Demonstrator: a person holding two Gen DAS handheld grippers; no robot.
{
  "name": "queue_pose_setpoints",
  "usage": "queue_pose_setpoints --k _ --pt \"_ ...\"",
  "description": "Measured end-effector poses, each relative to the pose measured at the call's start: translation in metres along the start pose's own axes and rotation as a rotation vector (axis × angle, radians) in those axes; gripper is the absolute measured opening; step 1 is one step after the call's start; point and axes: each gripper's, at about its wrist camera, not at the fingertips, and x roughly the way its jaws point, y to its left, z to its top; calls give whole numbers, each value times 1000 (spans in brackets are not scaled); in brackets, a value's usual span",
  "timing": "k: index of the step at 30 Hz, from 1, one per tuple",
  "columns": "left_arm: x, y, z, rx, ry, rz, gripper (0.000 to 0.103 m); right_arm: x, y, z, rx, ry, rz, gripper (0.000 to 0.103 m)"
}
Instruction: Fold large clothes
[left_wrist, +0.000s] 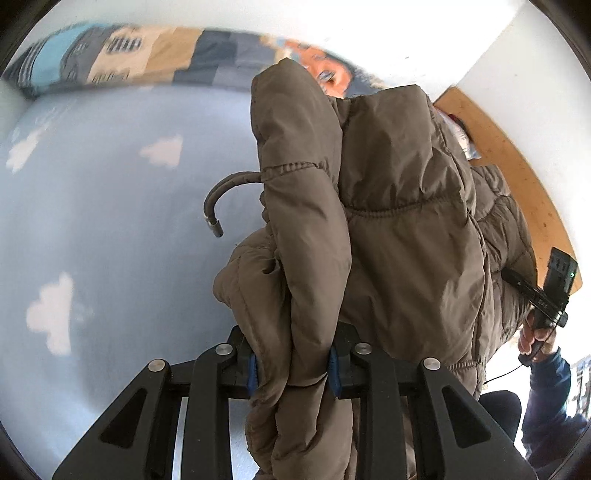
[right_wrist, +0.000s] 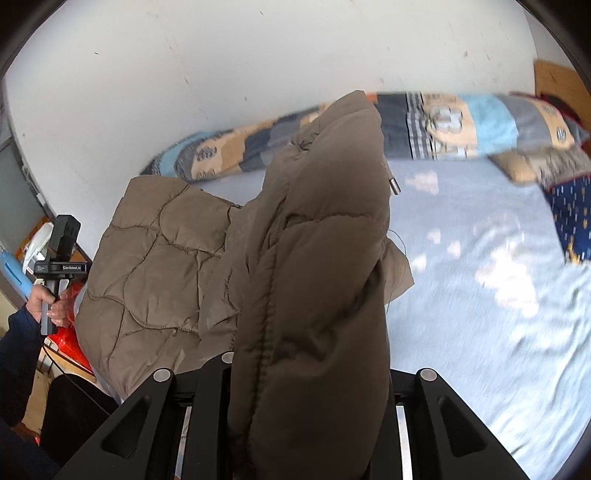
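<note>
Between the blue pads at the lower centre of the left wrist view, the left gripper (left_wrist: 291, 369) is clamped on a thick bunched fold of the brown quilted jacket (left_wrist: 388, 229); the right gripper (right_wrist: 310, 387) is buried under a second bunch of the same garment, which fills the gap between its arms; the fingertips are hidden, so a firm clamp there is judged probable, not confirmed.

Location: the jacket hangs lifted above the cloud-print blue bedsheet (left_wrist: 110, 221); one quilted panel spreads toward the middle left of the right wrist view.

Handling, as a judgement: padded, soft, bulky, fairly light; the smooth shell looks slippery, so holds belong on stitched seams or hem edges, not on puffed panels; a drawcord (left_wrist: 218, 206) with a metal tip dangles loose and could snag.

Orientation: the long axis runs up-frame away from each camera, toward the patchwork pillow (right_wrist: 461, 125) at the upper edge; which end is collar and which is hem cannot be told.
</note>
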Motion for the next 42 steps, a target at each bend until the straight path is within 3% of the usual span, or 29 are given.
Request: queue_pose_setpoints --k 5,6,8,9,13,18,22,25,29,31,34,37,42 --pt "38 29 -20 -88 46 54 31 30 -30 -26 143 54 -38 29" --pt "44 38 -24 -128 51 63 34 31 -36 -30 173 68 -39 35" --pt "47 47 -31 -174 46 103 53 37 -50 -41 261 102 -78 50" --pt "45 51 -35 -196 37 117 56 38 -54 -43 284 110 -96 59" --pt "22 66 -46 -267 -2 124 61 16 -65 -51 368 125 -90 62" --pt "-46 45 -52 -154 -116 281 61 -46 -46 -48 292 58 -157 62" --pt "-80 4 -41 -59 -217 306 61 -72 -5 -31 238 -18 -163 62" --pt "-80 -54 -39 43 -262 289 61 -71 30 -20 193 -35 -182 62" --pt "-47 -118 -43 117 -293 308 65 -31 81 -6 155 -28 -189 64" --pt "-23 -135 -48 100 -286 327 65 -9 93 -7 144 -7 -213 64" --pt "15 -142 -54 70 -251 342 65 38 108 -11 128 50 -239 64" --pt "51 -136 -63 85 -237 419 66 72 112 -20 84 96 -291 64" --pt "73 -133 -62 108 -236 486 76 104 111 -32 -3 117 -370 71"
